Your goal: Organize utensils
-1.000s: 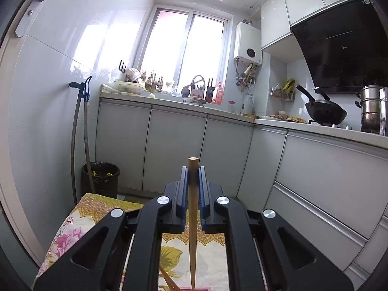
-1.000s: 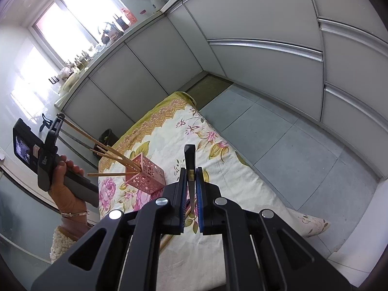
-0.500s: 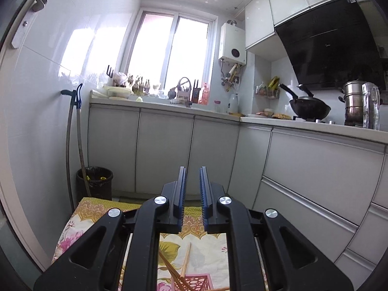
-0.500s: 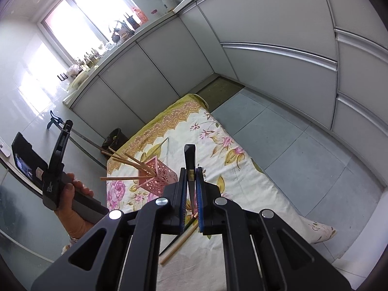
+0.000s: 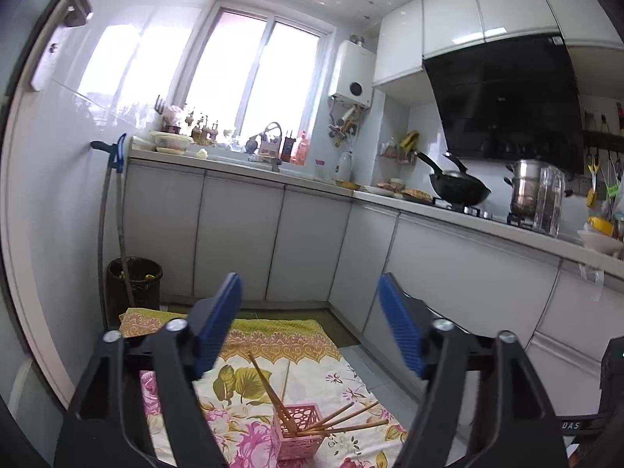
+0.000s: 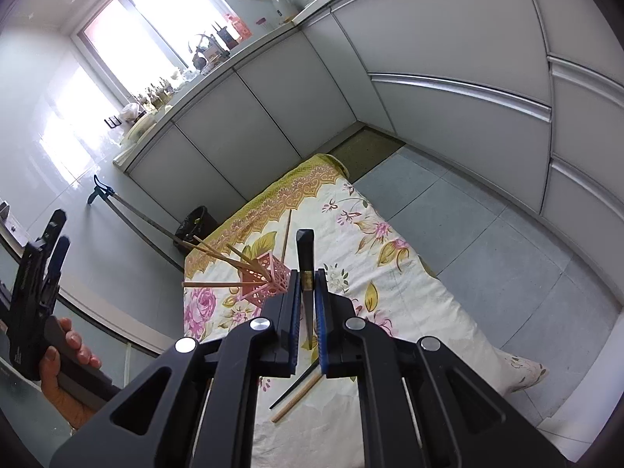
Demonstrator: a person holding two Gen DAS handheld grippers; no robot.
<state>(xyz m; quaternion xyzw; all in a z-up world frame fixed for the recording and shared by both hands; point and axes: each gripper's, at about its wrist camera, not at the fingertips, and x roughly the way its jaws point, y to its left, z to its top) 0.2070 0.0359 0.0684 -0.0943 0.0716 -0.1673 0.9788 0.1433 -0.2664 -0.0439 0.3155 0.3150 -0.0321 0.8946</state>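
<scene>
The left gripper [image 5: 308, 327] is seen opening wide with nothing between its pads, up above the pink holder [image 5: 298, 435] full of wooden chopsticks [image 5: 343, 421] on the floral cloth [image 5: 241, 386]. A dark chopstick [image 6: 306, 273] is kept clamped in the right gripper [image 6: 307, 300], with the holder just off at 10 o'clock.

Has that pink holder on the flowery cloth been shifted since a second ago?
Cannot tell. In the right wrist view the pink holder sits by the same big leaf on the floral cloth, but the camera itself shifted.
</scene>
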